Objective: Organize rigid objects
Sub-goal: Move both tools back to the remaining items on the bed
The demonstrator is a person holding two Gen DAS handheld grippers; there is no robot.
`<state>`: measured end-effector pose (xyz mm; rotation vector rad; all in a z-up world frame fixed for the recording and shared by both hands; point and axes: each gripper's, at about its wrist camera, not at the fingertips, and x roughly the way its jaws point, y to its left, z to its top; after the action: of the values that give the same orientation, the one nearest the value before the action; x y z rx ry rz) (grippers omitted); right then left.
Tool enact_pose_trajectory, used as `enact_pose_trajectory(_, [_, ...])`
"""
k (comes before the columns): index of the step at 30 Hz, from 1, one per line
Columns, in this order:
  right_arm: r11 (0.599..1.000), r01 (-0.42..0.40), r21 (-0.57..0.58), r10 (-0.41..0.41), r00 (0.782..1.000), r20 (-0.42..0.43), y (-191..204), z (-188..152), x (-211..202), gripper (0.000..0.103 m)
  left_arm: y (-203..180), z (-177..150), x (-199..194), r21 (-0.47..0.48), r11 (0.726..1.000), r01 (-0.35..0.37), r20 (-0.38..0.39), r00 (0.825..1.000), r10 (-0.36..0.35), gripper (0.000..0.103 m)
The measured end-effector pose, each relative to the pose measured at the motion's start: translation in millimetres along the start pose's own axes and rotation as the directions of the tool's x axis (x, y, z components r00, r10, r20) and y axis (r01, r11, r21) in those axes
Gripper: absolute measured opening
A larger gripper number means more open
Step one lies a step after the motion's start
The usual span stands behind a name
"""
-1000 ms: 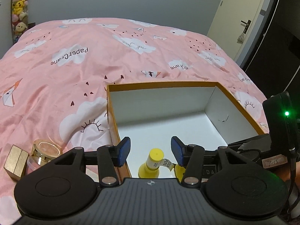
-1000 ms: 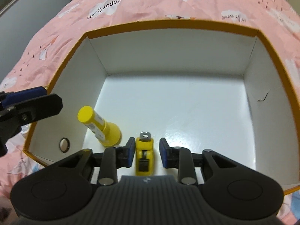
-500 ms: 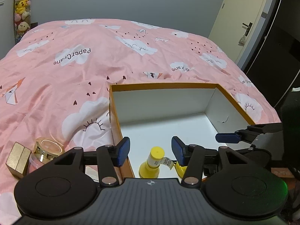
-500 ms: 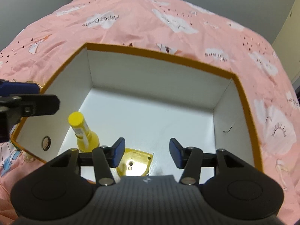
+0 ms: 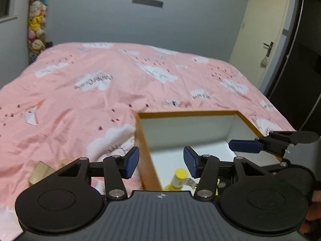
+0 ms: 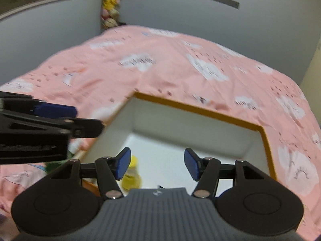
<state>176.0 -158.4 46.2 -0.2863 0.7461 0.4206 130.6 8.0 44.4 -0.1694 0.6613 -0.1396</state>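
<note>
An open box with an orange rim (image 5: 190, 113) and white inside lies on the pink bed. A yellow bottle (image 5: 178, 180) lies on its floor near the left wall, partly hidden by my left gripper (image 5: 161, 162). That gripper hangs open over the box's left wall with nothing between its fingers. My right gripper (image 6: 157, 163) is above the box (image 6: 200, 108); its jaws are opening and the gap is empty. The bottle (image 6: 132, 174) shows just behind its left pad (image 6: 123, 163). One pad (image 5: 244, 146) of the right gripper reaches in from the right.
A pink cloud-print cover (image 5: 100, 100) spreads all around the box. A small gold box (image 5: 39, 171) lies on it at the near left, partly hidden. Plush toys (image 5: 37, 30) hang in the far left corner, and a door (image 5: 260, 30) stands at the right.
My right gripper opened and let go of a small yellow object on the box floor, then rose and tilted up. That object is now hidden. The left gripper also rose and tilted up.
</note>
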Motion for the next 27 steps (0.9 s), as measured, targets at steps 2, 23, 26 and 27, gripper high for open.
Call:
enact_pose_trajectory(2, [1.000, -0.022, -0.018, 0.022, 0.999, 0.026, 12, 2, -4, 0.060, 5, -2, -7, -0.008, 1.000, -0.022, 0.028, 0.999, 0.022, 0.060])
enact_pose_trajectory(23, [0.964, -0.199, -0.177, 0.218, 0.972, 0.092, 129, -7, 20, 0.080, 104, -57, -38, -0.158, 0.936, -0.313, 0.019, 0.947, 0.320, 0.062])
enact_pose_trajectory(26, [0.946, -0.234, -0.225, 0.252, 0.966, 0.054, 146, -11, 28, 0.081, 120, -68, -40, -0.206, 0.924, -0.323, -0.015, 0.945, 0.327, 0.062])
enact_pose_trajectory(27, [0.940, -0.250, -0.234, 0.267, 0.963, 0.041, 150, -13, 30, 0.081, 127, -72, -41, -0.228, 0.921, -0.317, -0.031, 0.947, 0.319, 0.062])
